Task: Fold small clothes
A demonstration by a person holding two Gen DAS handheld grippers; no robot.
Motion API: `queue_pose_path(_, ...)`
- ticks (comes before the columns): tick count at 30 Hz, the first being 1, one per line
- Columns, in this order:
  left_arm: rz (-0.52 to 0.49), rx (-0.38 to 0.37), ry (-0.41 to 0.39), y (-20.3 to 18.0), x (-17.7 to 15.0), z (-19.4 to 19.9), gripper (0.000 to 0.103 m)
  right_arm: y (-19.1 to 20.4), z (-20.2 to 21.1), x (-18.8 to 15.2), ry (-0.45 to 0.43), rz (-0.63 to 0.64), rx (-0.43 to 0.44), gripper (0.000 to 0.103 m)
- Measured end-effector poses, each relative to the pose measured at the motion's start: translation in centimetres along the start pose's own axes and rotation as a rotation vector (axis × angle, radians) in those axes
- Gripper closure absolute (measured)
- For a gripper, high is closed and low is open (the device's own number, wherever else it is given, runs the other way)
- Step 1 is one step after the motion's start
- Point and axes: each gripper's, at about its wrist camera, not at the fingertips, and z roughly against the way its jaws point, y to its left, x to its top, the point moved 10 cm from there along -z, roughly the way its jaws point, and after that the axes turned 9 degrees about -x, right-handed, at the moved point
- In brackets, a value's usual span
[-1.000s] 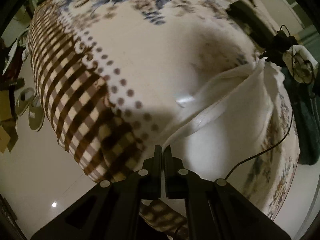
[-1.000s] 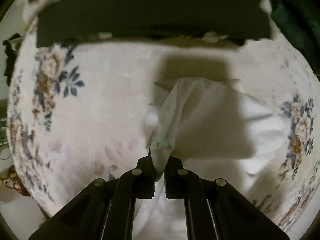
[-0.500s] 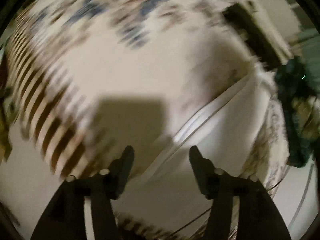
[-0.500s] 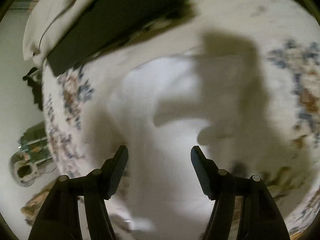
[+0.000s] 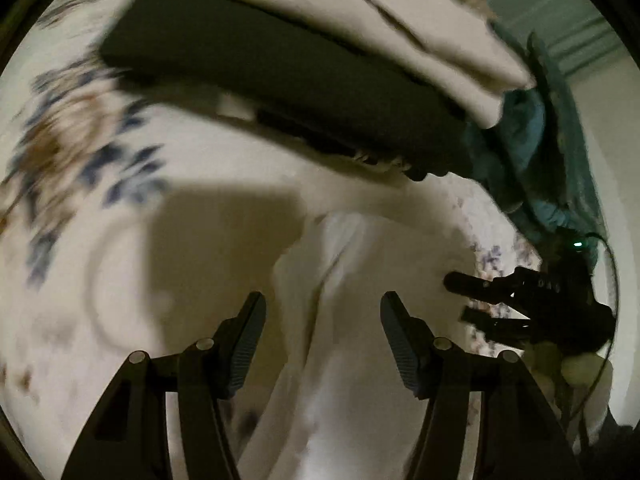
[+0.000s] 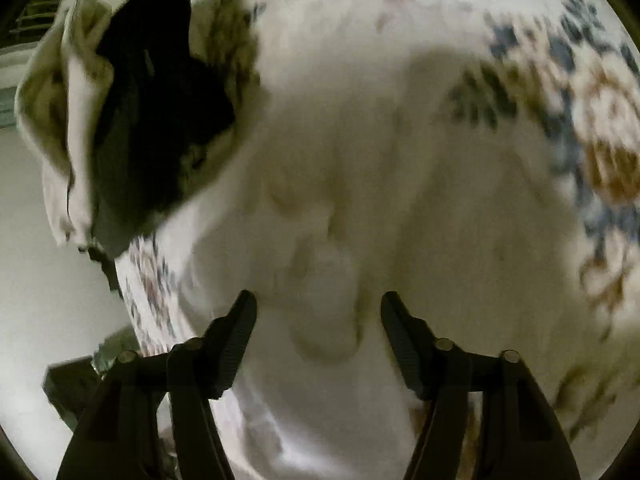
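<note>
A small white garment (image 5: 360,320) lies rumpled on the flowered bedspread (image 5: 120,208). My left gripper (image 5: 322,332) is open above it, fingers either side of the cloth, holding nothing. My right gripper shows at the right of the left wrist view (image 5: 464,300), open beside the garment's far edge. In the right wrist view the white garment (image 6: 320,280) lies bunched between the open fingers of my right gripper (image 6: 318,332), which holds nothing. Both views are blurred.
A dark folded cloth (image 5: 280,72) with a cream one (image 5: 420,32) on it lies at the back of the bed, also in the right wrist view (image 6: 152,120). Teal fabric (image 5: 532,140) hangs at the right. The bed edge (image 6: 148,292) drops to pale floor.
Both grippers were shut on the white garment a second ago, holding it stretched. Both have opened and let it drop on the bed, and both have swung to new headings.
</note>
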Motion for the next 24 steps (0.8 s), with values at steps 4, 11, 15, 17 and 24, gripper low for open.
queue_pose_path(4, -0.043, 0.03, 0.052, 0.2, 0.7, -2.9, 0.046, -1.6, -0.8, 3.6, -0.044, -0.058, -0.044, 0.064)
queue_pose_path(11, -0.089, -0.006, 0.059, 1.0, 1.4, -4.7, 0.096, -1.4, 0.1, 1.2, 0.028, -0.033, 0.125, 0.05)
queue_pose_path(15, -0.095, -0.048, 0.053, 1.3, 2.2, -4.5, 0.096, -0.2, -2.3, 0.3, 0.033, 0.014, 0.121, 0.088)
queue_pose_path(17, -0.085, -0.067, 0.064, 1.8, 2.4, -4.5, 0.096, -0.9, -2.4, 1.2, -0.012, 0.006, 0.063, 0.094)
queue_pose_path(24, -0.022, -0.164, 0.098, 3.2, 1.3, -0.2, 0.066, -2.0, 0.1, -0.2, 0.043, -0.063, 0.061, 0.041)
